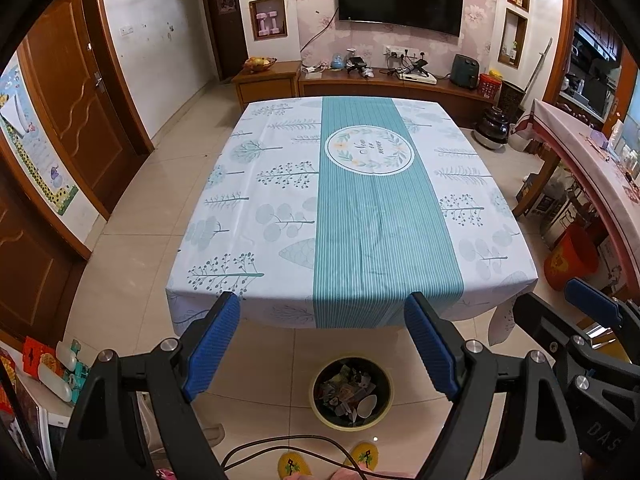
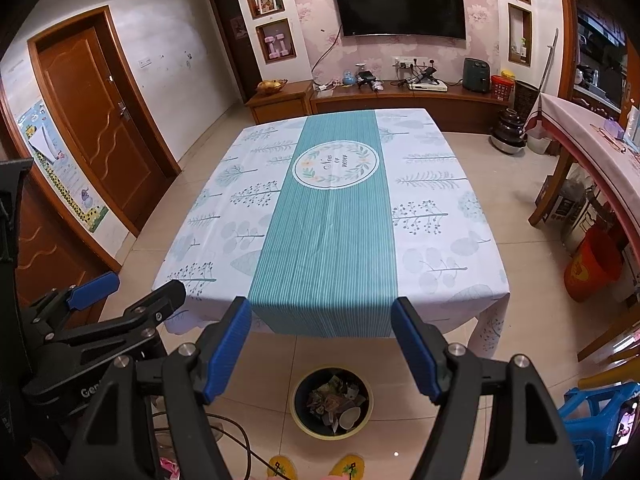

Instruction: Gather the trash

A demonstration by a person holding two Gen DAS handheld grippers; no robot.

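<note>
A round bin (image 1: 320, 405) (image 2: 298, 408) with a yellow rim stands on the floor in front of the table, full of scraps and wrappers (image 1: 347, 394) (image 2: 336, 402). The table (image 1: 280, 184) (image 2: 424, 208) wears a white and teal cloth with nothing on it. My left gripper (image 1: 325, 300) hangs above the table's near edge, jaws wide apart and empty. My right gripper (image 2: 322, 305) hovers beside it in the same pose, open and empty. Each gripper shows at the edge of the other's view: the right gripper (image 1: 592, 304) and the left gripper (image 2: 132, 282).
A black cable (image 1: 288, 446) runs across the floor by two yellow slippers (image 1: 294, 466). An orange bucket (image 1: 570, 258) stands under a side table (image 1: 580, 148) at the right. A blue stool (image 2: 600, 412) is at the lower right. A TV cabinet (image 1: 400, 84) lines the far wall.
</note>
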